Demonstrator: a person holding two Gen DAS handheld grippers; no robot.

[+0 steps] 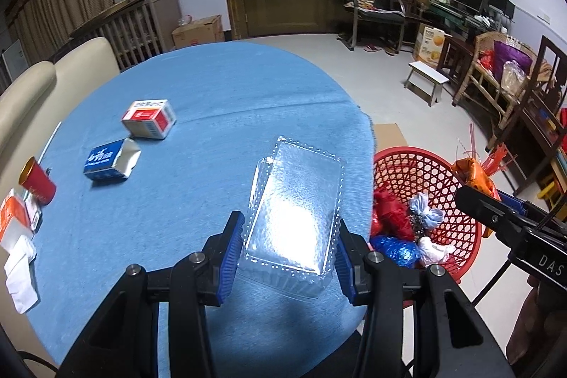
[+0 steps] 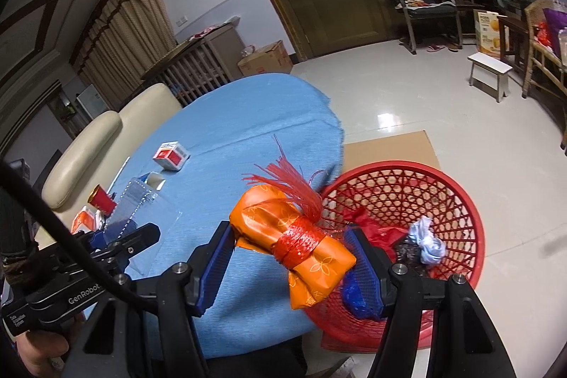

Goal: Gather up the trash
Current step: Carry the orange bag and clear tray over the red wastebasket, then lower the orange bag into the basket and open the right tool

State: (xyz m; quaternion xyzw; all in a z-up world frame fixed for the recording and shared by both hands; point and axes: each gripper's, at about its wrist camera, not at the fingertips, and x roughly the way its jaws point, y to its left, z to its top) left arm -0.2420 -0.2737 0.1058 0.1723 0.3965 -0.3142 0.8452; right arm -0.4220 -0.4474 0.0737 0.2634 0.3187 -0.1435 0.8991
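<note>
A clear plastic clamshell box (image 1: 296, 218) is held above the blue tablecloth (image 1: 198, 101), my left gripper (image 1: 288, 257) shut on its near end. My right gripper (image 2: 290, 257) is shut on an orange wrapped bundle (image 2: 294, 247) bound with red netting and tassels, at the table's right edge beside the red plastic basket (image 2: 457, 197). The basket (image 1: 404, 165) stands on the floor and holds red, blue and pale crumpled bags. In the left wrist view the right gripper's body (image 1: 514, 225) shows at the right with the orange bundle (image 1: 473, 174).
On the cloth lie a red-and-white box (image 1: 149, 119), a torn blue carton (image 1: 110, 160), a red can (image 1: 37, 183), an orange packet (image 1: 14, 213) and white tissue (image 1: 21, 275). Cardboard (image 2: 389, 147) lies under the basket. A cream sofa (image 2: 102, 137), white stool (image 2: 490, 73) and chairs stand around.
</note>
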